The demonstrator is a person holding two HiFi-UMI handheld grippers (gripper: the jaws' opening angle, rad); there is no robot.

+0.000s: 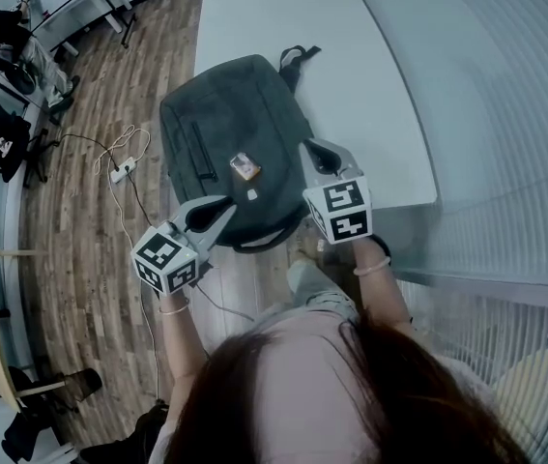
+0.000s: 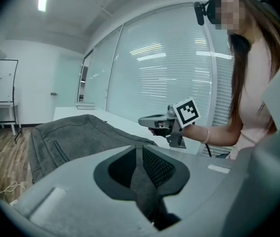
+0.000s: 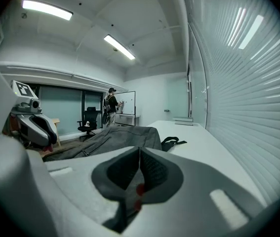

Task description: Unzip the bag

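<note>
On the white table [image 1: 360,85] the dark grey fabric backpack [image 1: 230,129] lies flat, apparently unopened; my left gripper [image 1: 219,211] and right gripper [image 1: 314,149] hover at its near end, jaws together, empty.

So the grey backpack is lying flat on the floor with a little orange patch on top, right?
No, not the floor. The grey backpack is lying flat on the white table, with the little orange patch on top. The head view shows it.
</note>
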